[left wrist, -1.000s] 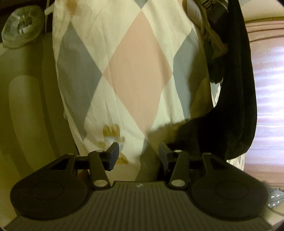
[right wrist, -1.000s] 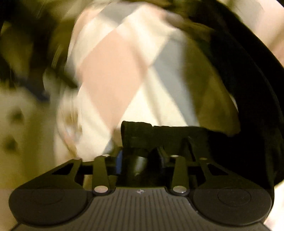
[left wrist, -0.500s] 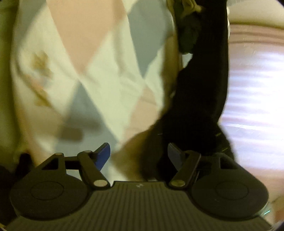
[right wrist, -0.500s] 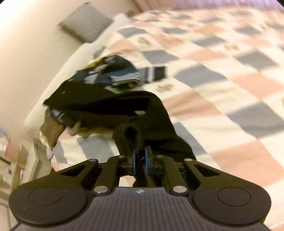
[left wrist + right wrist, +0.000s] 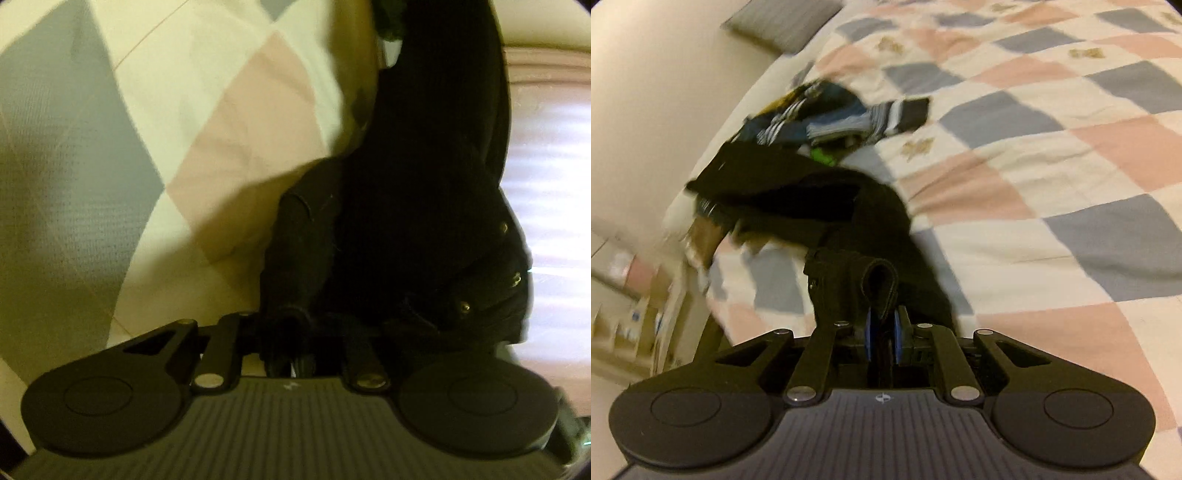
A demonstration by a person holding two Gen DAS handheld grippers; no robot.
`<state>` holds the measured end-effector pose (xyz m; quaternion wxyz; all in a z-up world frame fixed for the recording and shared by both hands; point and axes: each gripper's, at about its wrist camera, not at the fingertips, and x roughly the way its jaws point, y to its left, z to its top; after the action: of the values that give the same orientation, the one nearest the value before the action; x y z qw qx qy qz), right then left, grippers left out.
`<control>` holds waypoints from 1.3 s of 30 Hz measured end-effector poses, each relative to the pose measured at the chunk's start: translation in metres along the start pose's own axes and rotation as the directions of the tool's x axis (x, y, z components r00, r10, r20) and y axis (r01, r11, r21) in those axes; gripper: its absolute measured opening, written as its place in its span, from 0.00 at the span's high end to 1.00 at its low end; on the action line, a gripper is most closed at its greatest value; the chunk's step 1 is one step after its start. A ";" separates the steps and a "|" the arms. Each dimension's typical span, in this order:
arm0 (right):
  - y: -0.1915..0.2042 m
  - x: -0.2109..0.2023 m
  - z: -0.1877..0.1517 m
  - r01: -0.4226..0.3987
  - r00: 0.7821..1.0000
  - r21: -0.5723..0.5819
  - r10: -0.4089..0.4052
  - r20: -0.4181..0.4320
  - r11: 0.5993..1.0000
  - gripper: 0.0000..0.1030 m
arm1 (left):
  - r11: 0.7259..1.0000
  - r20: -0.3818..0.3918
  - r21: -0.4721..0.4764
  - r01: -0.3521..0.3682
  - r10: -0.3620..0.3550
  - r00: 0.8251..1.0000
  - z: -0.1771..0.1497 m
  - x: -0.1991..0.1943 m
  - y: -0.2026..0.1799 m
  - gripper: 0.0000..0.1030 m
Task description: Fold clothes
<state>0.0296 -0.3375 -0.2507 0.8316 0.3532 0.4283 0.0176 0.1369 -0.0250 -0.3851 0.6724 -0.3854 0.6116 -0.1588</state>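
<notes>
Long black ribbed fabric garment (image 5: 827, 199) draped on checked pastel quilt (image 5: 1052, 155), running ahead and leftward from right gripper (image 5: 881, 332); rolled hem pinched there, jaws easing apart. Other end bunched in left gripper (image 5: 288, 332), jaws clamping down. Nearer equally.

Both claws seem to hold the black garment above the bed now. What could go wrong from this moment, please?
1. The right claw pinches only a narrow loop of the black garment and its jaws are opening, so the loop could slip out.
2. The garment's far end lies on the pile of striped clothes near the bed edge; pulling may drag them off the checkered quilt.
3. The left claw is closing on bunched cloth, so the fold may be uneven.
</notes>
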 end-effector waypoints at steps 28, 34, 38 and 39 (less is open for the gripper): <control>0.126 0.124 0.065 0.054 0.872 -0.363 -0.221 -0.436 0.930 0.33 | 0.957 0.024 0.290 -0.017 0.011 1.000 0.002 -0.040 -0.055 0.91; 0.130 0.144 0.038 0.029 0.874 -0.369 -0.202 -0.441 0.929 0.85 | 0.971 -0.013 0.239 -0.027 0.031 0.999 0.010 -0.043 -0.040 0.92; 0.098 0.083 0.060 0.008 0.944 -0.118 -0.047 -0.326 0.993 0.88 | 0.967 0.051 0.253 -0.011 -0.002 0.999 0.011 -0.073 -0.050 0.92; 0.094 0.065 0.067 -0.035 0.956 -0.065 0.014 -0.292 0.997 0.88 | 0.964 0.082 0.264 0.011 -0.033 0.996 0.010 -0.088 -0.060 0.93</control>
<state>0.1446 -0.2834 -0.2135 0.7708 0.3228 0.5410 0.0947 0.1442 -0.0007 -0.2810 0.7416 -0.3059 0.5513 -0.2294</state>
